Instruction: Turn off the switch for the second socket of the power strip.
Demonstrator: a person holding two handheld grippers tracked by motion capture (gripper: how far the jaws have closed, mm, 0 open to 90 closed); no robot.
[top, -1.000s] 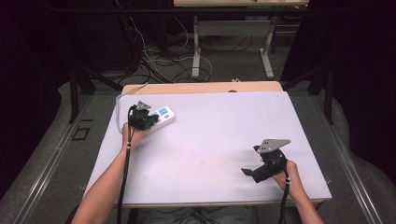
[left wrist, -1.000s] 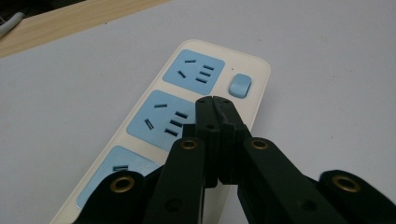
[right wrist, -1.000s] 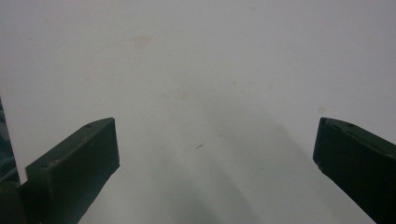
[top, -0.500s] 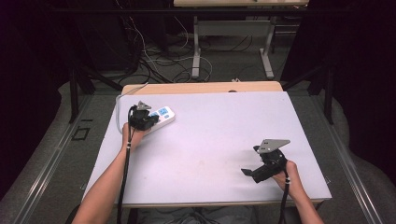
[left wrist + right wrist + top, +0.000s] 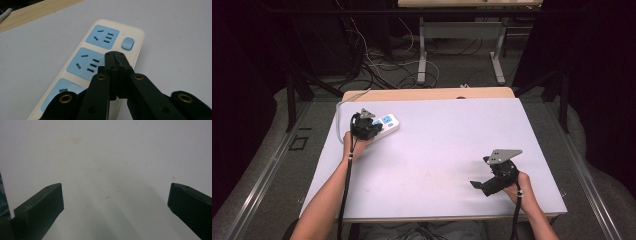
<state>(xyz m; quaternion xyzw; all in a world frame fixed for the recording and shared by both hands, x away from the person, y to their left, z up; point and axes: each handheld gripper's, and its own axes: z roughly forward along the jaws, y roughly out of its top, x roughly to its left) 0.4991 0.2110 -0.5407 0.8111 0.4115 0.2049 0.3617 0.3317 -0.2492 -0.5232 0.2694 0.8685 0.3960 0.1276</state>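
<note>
On the far left part of the white tabletop (image 5: 437, 150) lies a cream plastic power strip with light blue sockets (image 5: 100, 53), and our left gripper (image 5: 114, 53) hangs just above its middle socket with the jaws pressed together, holding nothing. The small blue rocker switch (image 5: 127, 43) sits just beyond the tips, near the end of the strip. We judge that the step is to press this switch, so we should keep the jaws together, bring the tips a little forward over the switch, and push straight down, not sideways, so the strip does not slide. Our right gripper (image 5: 492, 182) rests near the front right with jaws wide apart, empty.
</note>
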